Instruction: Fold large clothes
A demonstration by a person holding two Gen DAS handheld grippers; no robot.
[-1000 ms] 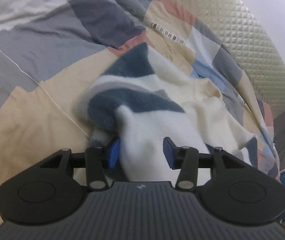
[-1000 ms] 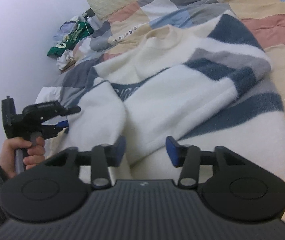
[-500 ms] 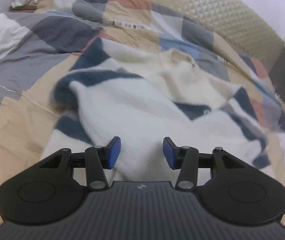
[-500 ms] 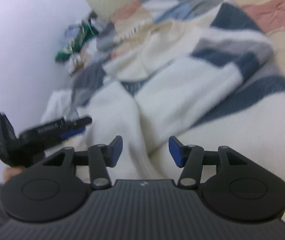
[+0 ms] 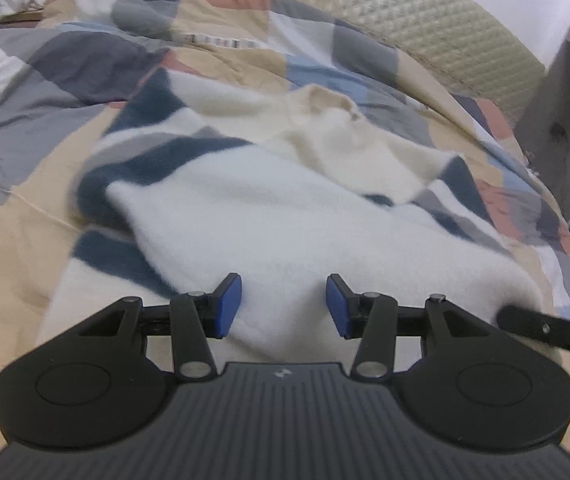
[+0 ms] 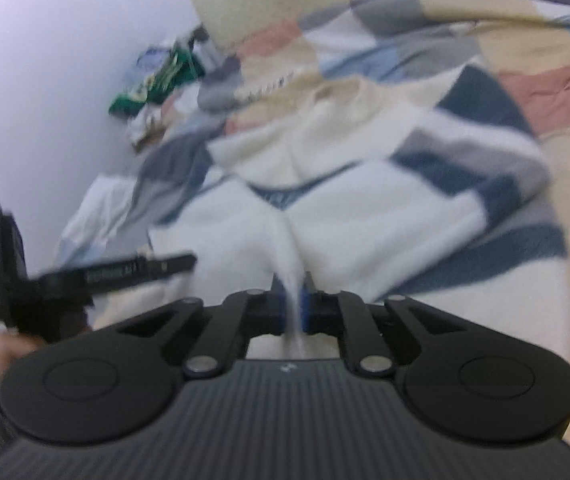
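Right gripper [image 6: 294, 307] – jaws just closed, a fold of the white sweater's [image 5: 269, 216] near edge being pinched | left gripper [image 5: 283, 306] – being held half open over the sweater, nothing gripped | sweater being kept rumpled on the patchwork quilt [image 5: 17, 264] | fold judged to be starting
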